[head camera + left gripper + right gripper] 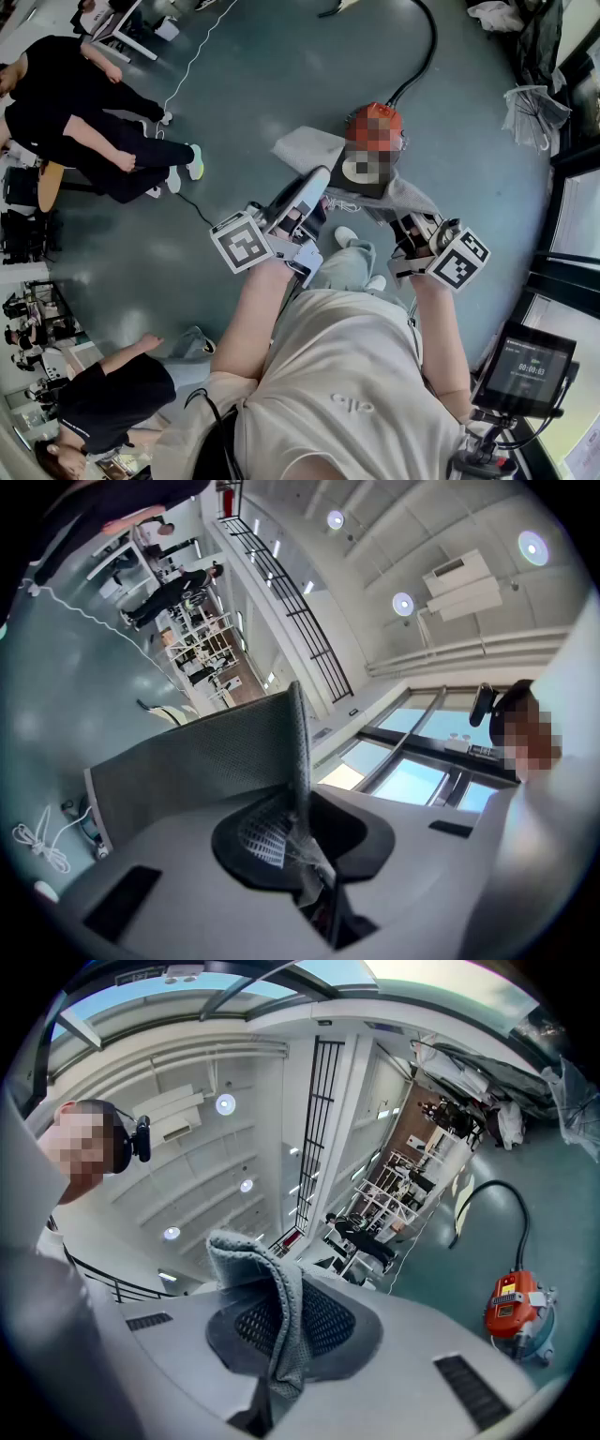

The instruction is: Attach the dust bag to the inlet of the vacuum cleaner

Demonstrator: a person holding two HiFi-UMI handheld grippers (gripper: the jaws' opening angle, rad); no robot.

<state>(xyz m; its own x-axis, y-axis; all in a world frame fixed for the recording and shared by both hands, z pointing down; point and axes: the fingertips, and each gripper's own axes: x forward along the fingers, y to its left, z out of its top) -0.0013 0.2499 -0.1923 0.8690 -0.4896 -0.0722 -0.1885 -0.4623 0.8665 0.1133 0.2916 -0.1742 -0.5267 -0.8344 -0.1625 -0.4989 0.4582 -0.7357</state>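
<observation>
The dust bag is a grey mesh cloth held up off the floor between the two claws, just ahead of their tips in the head view.

The left claw is closed on one edge of the bag. In the left gripper view the cloth is pinched thin between the jaws, then rises and spreads into a broad flat sheet to the left of the claw.

The right claw is also clamped on the bag. In the right gripper view a thick fold of the cloth stands up from between its jaws and curls over at the top.

The red vacuum cleaner sits on the grey floor, well apart from the right claw and off to the right in that claw's view. Its black hose curves up and away behind it. In the head view the bag hangs between the claws and the vacuum cleaner. I cannot tell whether bag and vacuum cleaner touch.

A small screen stands near the right forearm, behind the right claw. Seated people are far off to the left of the left claw.
</observation>
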